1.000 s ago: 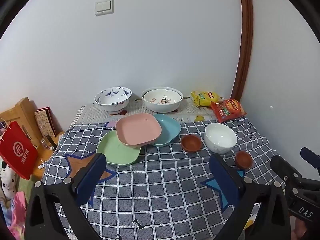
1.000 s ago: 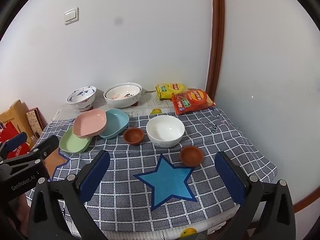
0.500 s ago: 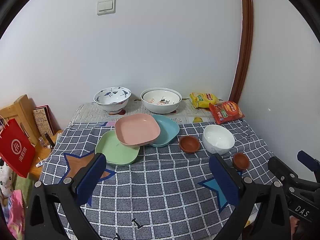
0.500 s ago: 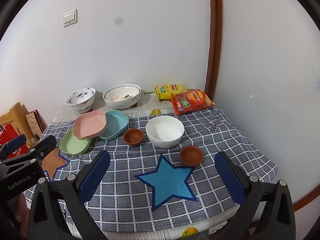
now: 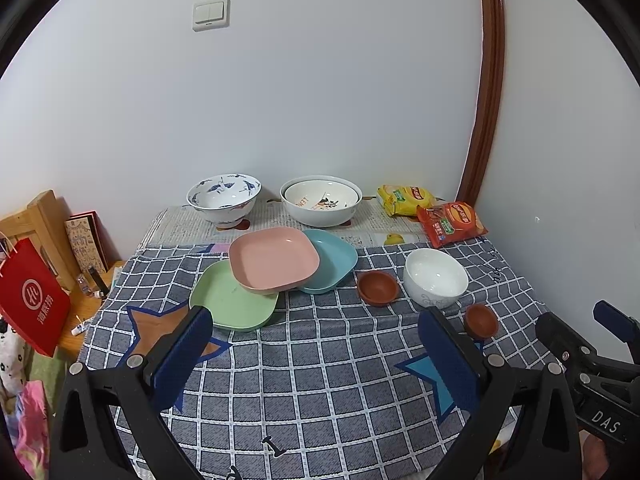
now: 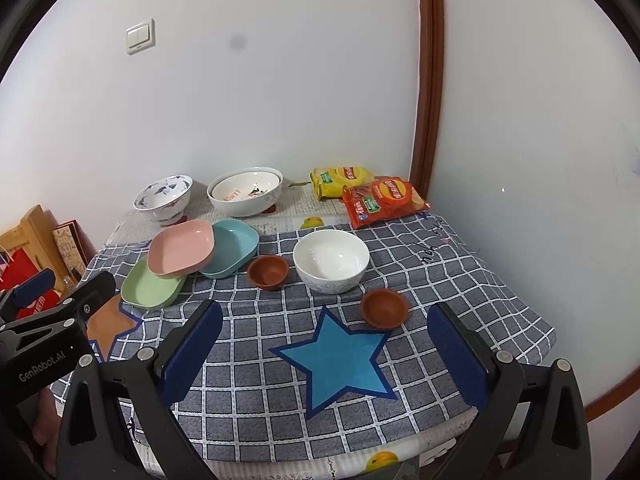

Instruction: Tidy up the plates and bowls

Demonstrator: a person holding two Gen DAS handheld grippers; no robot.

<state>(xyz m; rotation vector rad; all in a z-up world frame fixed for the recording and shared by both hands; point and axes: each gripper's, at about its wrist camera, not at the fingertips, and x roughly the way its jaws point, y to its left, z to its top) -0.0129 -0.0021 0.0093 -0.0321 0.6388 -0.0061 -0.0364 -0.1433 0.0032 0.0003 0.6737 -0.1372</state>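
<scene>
Pastel plates overlap in a row running diagonally on the desk: the pink plate sits tilted across the green plate nearer the camera and the blue plate toward the wall. To their right stand a brown dish, a white bowl and a second brown dish, all upright. At the back, a patterned bowl and nested white bowls stand by the wall. The left gripper hovers with jaws spread wide and empty; the plates lie ahead of them, untouched. The right gripper also has jaws spread and empty, the second brown dish just beyond them.
</scene>
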